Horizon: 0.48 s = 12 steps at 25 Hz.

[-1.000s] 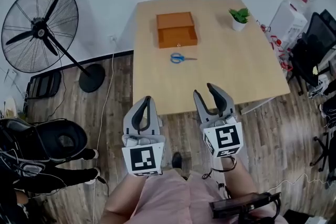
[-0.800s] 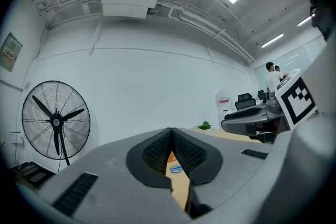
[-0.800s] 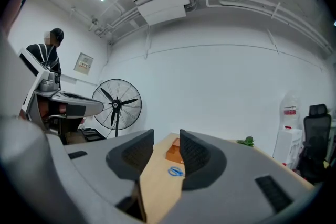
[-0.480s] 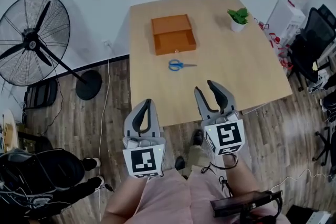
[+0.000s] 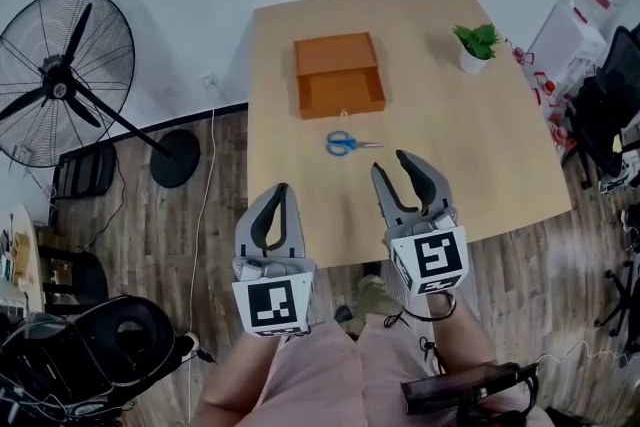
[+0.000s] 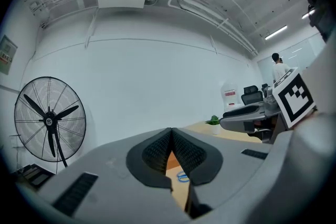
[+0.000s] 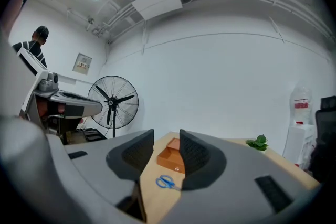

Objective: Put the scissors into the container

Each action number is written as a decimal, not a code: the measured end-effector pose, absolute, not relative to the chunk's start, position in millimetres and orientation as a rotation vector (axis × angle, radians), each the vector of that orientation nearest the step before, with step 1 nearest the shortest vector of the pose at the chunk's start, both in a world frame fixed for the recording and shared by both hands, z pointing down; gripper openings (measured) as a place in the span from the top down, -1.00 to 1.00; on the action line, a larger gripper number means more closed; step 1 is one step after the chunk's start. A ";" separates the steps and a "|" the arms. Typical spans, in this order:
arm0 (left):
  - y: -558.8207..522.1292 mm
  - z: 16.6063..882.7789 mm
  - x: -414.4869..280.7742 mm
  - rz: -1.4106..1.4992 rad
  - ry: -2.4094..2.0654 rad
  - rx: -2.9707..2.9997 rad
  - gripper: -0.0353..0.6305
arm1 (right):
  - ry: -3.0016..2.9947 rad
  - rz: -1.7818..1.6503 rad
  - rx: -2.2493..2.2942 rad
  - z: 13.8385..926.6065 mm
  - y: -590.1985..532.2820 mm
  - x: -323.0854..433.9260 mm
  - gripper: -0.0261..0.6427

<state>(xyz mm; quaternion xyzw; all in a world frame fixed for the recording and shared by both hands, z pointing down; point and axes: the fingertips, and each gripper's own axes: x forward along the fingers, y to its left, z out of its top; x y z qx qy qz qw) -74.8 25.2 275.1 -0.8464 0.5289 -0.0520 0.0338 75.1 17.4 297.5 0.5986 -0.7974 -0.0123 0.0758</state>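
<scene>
Blue-handled scissors (image 5: 345, 144) lie flat on the wooden table (image 5: 480, 155), just in front of an open orange box container (image 5: 338, 75). Both grippers hover at the table's near edge, short of the scissors. My left gripper (image 5: 279, 192) is shut with nothing in it, its tips meeting (image 6: 171, 132). My right gripper (image 5: 393, 167) is open and empty. Through its gap (image 7: 166, 136) the right gripper view shows the scissors (image 7: 167, 182) and the container (image 7: 172, 157) straight ahead. A bit of the scissors (image 6: 182, 176) peeks below the left jaws.
A small potted plant (image 5: 476, 45) stands at the table's far right. A large standing fan (image 5: 60, 80) is on the floor to the left. Office chairs and clutter (image 5: 610, 115) line the right side; dark equipment (image 5: 90, 365) sits at the lower left.
The table, scissors and container have drawn closer and lower in the head view as the person stepped toward them. Both grippers keep the same pose and jaw states.
</scene>
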 end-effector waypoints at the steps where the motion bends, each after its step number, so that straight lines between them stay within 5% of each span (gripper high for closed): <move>1: 16.7 274.4 -71.1 -0.164 1.639 -2.594 0.88 | -2.401 -0.035 1.783 297.7 8.1 78.7 0.46; 12: -66.1 258.4 -37.3 -0.176 1.796 -2.448 0.88 | -2.554 -0.091 1.592 280.0 -91.7 103.7 0.46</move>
